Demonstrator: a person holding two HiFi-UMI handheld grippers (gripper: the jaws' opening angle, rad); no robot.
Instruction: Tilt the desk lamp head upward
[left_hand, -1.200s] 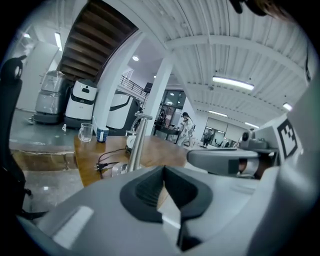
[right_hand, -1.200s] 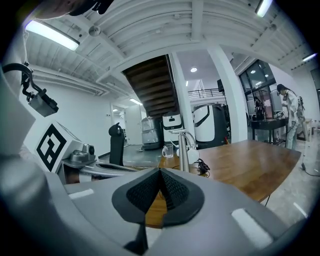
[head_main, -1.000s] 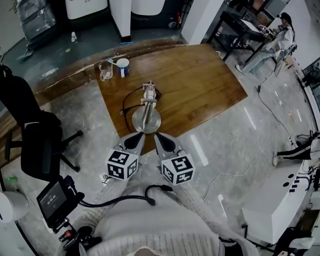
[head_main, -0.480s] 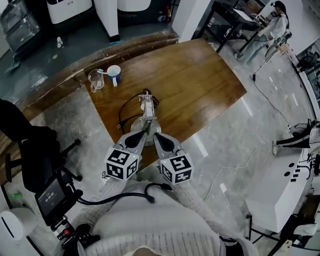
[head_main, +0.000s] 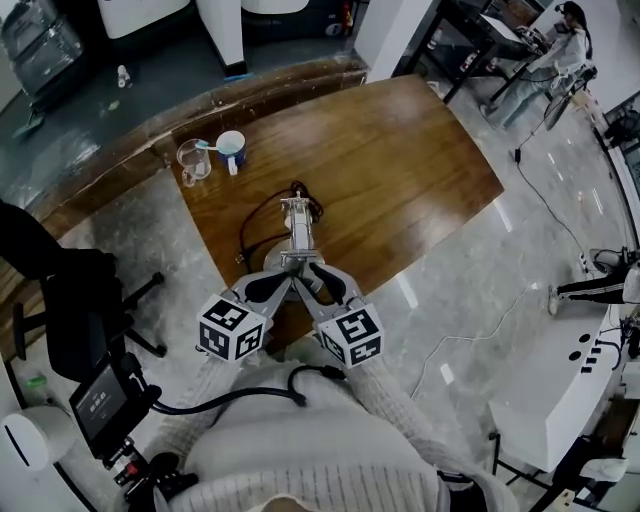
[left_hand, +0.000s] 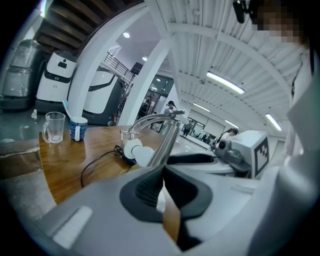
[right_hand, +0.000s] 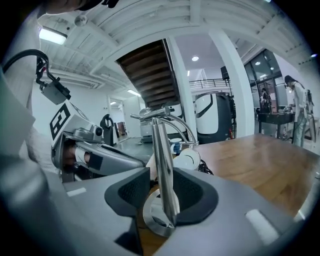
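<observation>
White ribbed sweater (head_main: 300, 462) worn (black cable (head_main: 230, 402) across).

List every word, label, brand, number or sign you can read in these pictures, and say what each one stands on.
No word, brand or number is legible in any view.
Left marker cube and right marker cube: black-and-white square codes, no letters.
Small screen at lower left: lit lines, too small to read.
Mug: blue bands, no print that can be made out.
</observation>
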